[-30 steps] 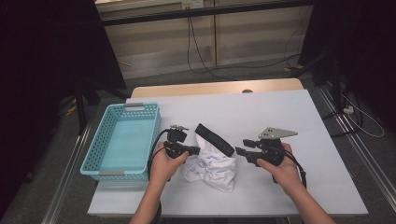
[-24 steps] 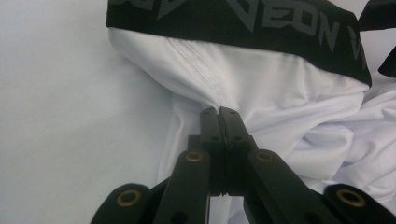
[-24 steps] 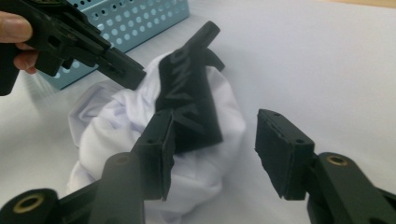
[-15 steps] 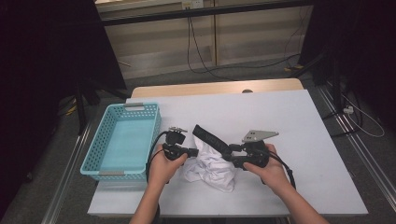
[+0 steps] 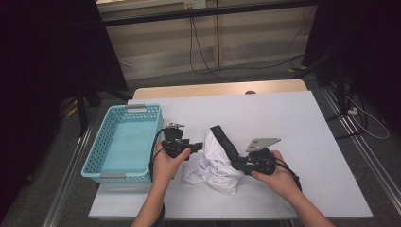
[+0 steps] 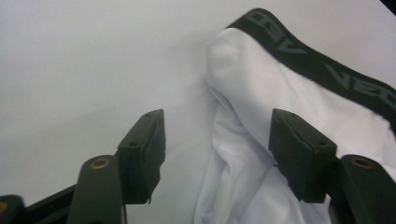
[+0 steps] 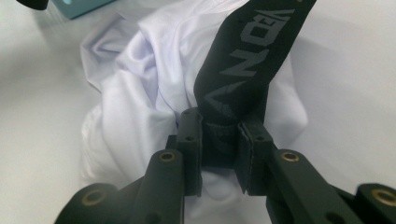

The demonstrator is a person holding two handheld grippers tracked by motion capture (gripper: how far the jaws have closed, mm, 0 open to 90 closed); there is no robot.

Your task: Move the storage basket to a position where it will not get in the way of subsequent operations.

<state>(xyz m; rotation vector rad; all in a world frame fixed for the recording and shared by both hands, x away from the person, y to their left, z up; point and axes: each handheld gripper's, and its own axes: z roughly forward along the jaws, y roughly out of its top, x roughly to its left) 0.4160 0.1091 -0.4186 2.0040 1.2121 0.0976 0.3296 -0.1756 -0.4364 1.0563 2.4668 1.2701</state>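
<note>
in the right gripper view the right gripper (image 7: 219,140) has just been closing and its jaws now pinch the black waistband (image 7: 243,60) of the white underwear (image 7: 140,88) between them, likely because the band gives a firmer hold than the loose cloth. the left gripper (image 6: 217,144) has just been opening: its jaws stand spread, one over bare table (image 6: 84,60), the other over a white fold, pressing on nothing. it looks placed to take a second hold near the band so the garment can be spread or lifted.

the underwear lies crumpled on the white table, between the two hands and just right of the turquoise basket (image 5: 124,142).

the gripper views show the pinch, the gap and grey lettering on the band; the high view shows instead how both hands flank the heap and how near the basket stands.
</note>
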